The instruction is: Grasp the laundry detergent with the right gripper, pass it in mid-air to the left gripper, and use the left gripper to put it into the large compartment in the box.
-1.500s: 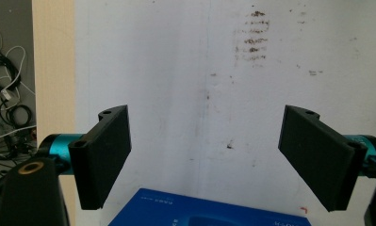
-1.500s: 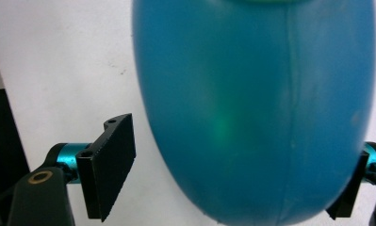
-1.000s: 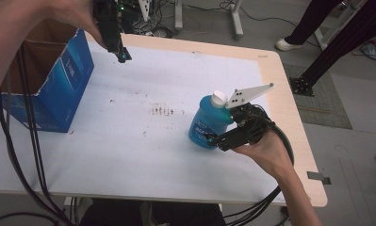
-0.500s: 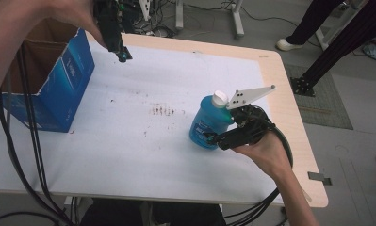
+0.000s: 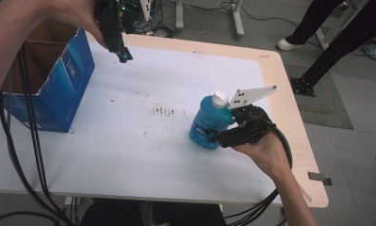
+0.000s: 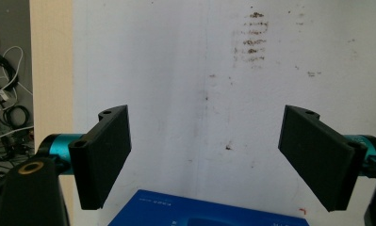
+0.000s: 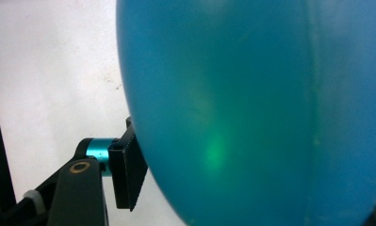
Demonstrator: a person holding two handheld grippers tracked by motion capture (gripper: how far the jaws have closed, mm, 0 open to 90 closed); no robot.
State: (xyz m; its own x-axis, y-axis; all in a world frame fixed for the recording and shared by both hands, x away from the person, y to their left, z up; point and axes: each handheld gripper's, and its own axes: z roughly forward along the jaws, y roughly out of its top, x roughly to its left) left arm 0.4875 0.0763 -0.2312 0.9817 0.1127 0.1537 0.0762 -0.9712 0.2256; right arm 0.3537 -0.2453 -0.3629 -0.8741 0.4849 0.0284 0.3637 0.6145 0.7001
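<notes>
The white surface (image 5: 129,155) carries an open blue cardboard box (image 5: 58,89) at its left edge, ready to receive. Near the right edge stands the blue bottle (image 5: 209,122), upright; the right claw (image 5: 213,136) has just been closing, pads against its belly. Over the far-left corner the left claw (image 6: 207,160) hangs wide open, empty.

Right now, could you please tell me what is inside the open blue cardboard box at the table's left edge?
The blue cardboard box shows bare brown inner walls from the high view; its floor is covered by its front wall and the person's forearm.
</notes>
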